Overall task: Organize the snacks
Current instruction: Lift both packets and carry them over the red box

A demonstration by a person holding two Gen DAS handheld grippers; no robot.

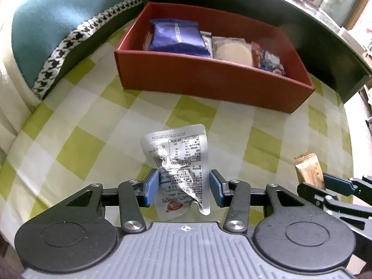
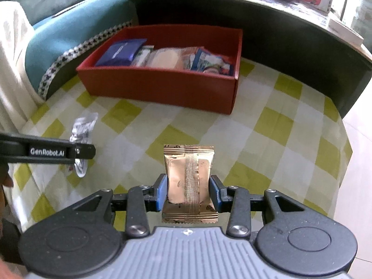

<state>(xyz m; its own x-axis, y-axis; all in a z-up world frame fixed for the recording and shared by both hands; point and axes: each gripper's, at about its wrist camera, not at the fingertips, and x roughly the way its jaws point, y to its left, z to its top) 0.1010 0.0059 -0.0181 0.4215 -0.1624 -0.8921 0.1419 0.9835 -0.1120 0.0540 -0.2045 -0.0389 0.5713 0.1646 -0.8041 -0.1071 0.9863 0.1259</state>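
Observation:
A red box with several snack packets, among them a blue one, stands at the back of the checked cloth; it also shows in the right wrist view. My left gripper is shut on a crumpled silver pouch, held above the cloth; the pouch also shows at the left of the right wrist view. My right gripper is shut on a gold snack packet, held upright. The packet's end shows at the right in the left wrist view.
A green and white checked cloth covers the table. A teal cushion with houndstooth trim lies left of the box. A dark raised ledge runs behind the box. The table edge drops off at the right.

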